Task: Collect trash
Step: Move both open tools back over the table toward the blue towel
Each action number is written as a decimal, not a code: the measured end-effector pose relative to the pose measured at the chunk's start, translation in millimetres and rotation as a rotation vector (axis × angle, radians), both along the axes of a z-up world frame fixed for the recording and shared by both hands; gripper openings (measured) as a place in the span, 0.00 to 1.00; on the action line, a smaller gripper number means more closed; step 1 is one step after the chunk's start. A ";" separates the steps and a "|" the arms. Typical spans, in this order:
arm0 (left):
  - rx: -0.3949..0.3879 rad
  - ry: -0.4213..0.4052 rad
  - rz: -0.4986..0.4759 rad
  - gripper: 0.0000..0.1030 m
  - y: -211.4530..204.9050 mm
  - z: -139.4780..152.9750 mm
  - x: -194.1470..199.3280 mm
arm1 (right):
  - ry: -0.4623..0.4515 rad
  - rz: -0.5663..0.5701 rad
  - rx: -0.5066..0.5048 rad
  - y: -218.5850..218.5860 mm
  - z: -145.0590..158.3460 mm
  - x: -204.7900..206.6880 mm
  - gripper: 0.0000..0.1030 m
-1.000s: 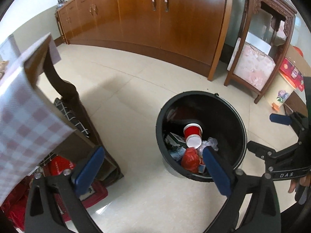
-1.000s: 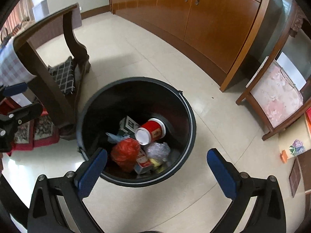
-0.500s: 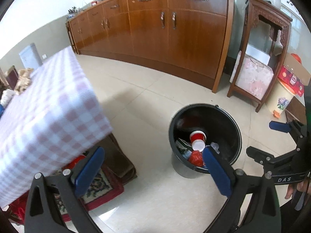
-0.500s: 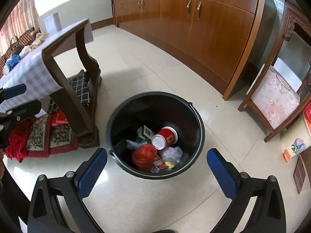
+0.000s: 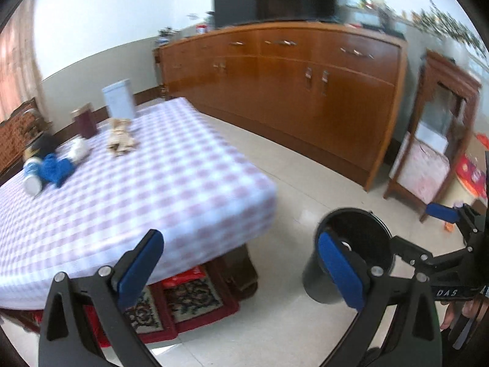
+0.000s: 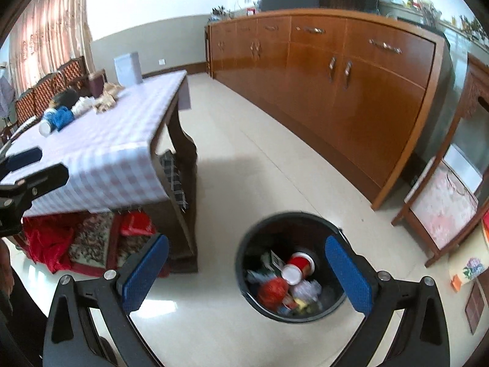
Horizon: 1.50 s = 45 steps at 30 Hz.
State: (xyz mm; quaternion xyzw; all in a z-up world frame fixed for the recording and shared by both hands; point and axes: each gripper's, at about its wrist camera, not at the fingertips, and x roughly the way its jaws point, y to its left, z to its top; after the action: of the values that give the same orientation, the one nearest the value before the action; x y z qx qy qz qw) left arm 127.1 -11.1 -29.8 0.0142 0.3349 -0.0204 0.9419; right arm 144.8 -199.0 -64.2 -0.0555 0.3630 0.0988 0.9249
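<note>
Left claw (image 5: 241, 263): we are holding it wide open, empty.
Right claw (image 6: 247, 270): wide open, empty.
Bin (image 6: 308, 223): sitting beside the desk (image 6: 101, 140).

Premises are a domestic living or dining room. Evidence: a long brown wooden sideboard with metal handles (image 6: 351, 70) along the wall, a surface under a purple-and-white checked cloth (image 5: 137, 189), carved wooden chairs (image 6: 45, 88) before a patterned pink curtain (image 6: 45, 30), and a glossy cream tiled floor (image 6: 275, 168). A carved wooden stand with a pink floral cushion (image 6: 443, 208) and a black round trash bin holding household litter (image 6: 293, 275) are consistent with a lived-in home.
</note>
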 end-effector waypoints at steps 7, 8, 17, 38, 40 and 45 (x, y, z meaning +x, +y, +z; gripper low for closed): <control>0.019 -0.036 0.140 0.99 56.9 6.2 -10.4 | -0.027 0.088 0.054 43.6 25.7 6.7 1.00; 0.020 -0.041 0.165 0.99 66.8 6.7 -11.4 | -0.028 0.105 0.060 51.2 28.4 7.9 1.00; 0.028 -0.070 0.370 0.98 163.8 18.2 -32.2 | -0.052 0.247 0.047 138.3 54.1 18.4 1.00; -0.083 -0.060 0.465 0.84 289.6 17.0 6.9 | -0.077 0.373 0.016 295.0 77.5 85.7 0.95; -0.077 -0.035 0.469 0.84 293.6 11.1 29.8 | -0.053 0.376 0.016 305.1 70.7 106.2 0.94; -0.078 0.013 0.504 0.84 307.1 -6.9 80.6 | 0.007 0.384 0.004 332.2 48.6 162.3 0.83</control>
State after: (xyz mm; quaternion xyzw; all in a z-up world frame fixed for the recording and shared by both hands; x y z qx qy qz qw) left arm 207.7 295.9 -36.7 -0.1062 0.3331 0.2022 0.9148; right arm 307.2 133.2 -15.6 -0.1214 0.3486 0.2743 0.8880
